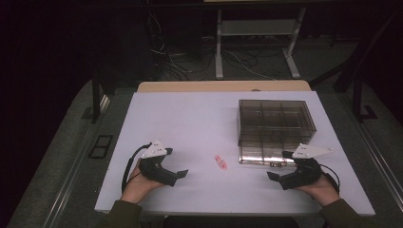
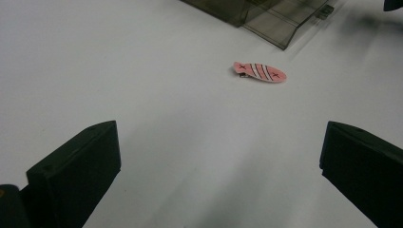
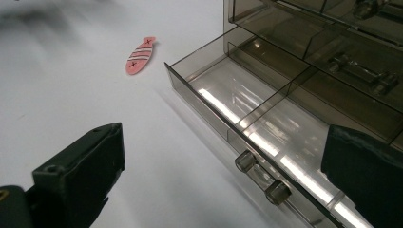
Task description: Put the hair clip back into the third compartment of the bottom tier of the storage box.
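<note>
Lying flat on the white table [image 1: 190, 118], a pink fish-shaped hair clip [image 1: 220, 162] with white stripes and dark cross marks is sitting between the two grippers, well apart from each and touched by neither. The left gripper [image 1: 183, 174] is resting low over the table in the person's left hand [image 1: 138, 186], its jaws standing wide apart with nothing between them; in the left gripper view the hair clip [image 2: 260, 71] is lying ahead of those jaws on bare table. The right gripper [image 1: 272, 176] is being held in the right hand [image 1: 323, 189], its jaws likewise spread wide and empty.

A smoky transparent drawer box [image 1: 275, 124] is standing on the right half of the table, and its bottom drawer [image 3: 266, 118] is standing pulled out toward the person. That drawer is showing a divider splitting it into compartments and two small clear knobs [image 3: 261, 178] on its front wall, which are sitting just ahead of the right gripper's jaws. The hair clip [image 3: 140, 55] is lying just beside the drawer's far corner in the right gripper view, on the table and outside the drawer.
</note>
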The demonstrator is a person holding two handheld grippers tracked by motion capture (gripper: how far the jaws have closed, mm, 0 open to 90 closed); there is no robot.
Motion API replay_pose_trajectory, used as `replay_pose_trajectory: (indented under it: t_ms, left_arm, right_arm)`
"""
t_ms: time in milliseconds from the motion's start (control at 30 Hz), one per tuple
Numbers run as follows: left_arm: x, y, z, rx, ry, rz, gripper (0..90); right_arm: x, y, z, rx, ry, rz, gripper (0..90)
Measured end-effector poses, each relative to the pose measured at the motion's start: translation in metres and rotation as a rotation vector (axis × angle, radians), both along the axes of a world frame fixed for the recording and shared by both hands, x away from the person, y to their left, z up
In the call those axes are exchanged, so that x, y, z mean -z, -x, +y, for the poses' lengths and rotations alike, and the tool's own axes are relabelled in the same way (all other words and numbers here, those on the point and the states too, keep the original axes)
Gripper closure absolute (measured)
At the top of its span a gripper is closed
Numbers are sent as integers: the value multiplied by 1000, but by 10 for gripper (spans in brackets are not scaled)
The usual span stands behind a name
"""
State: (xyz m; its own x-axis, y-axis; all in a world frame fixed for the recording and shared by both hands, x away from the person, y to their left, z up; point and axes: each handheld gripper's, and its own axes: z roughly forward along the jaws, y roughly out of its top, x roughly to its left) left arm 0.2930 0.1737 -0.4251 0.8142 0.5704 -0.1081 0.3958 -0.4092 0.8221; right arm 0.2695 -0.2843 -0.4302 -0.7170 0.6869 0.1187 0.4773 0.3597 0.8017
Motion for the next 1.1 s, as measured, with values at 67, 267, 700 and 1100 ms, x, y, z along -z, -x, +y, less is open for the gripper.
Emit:
replay_pose_trajectory:
  t_ms: [67, 267, 700, 1100]
  left_arm:
    - [1, 0, 0, -1, 6, 7, 0]
    - [3, 2, -1, -9, 17, 11, 0]
    - [3, 7, 0, -20, 32, 9, 0]
    - [2, 9, -2, -22, 38, -2, 0]
  right_arm:
    - [0, -1, 0, -6, 6, 7, 1]
    - [0, -2, 2, -15, 12, 18, 1]
    - [-8, -3, 5, -21, -3, 19, 1]
    - [-12, -8, 12, -40, -10, 20, 1]
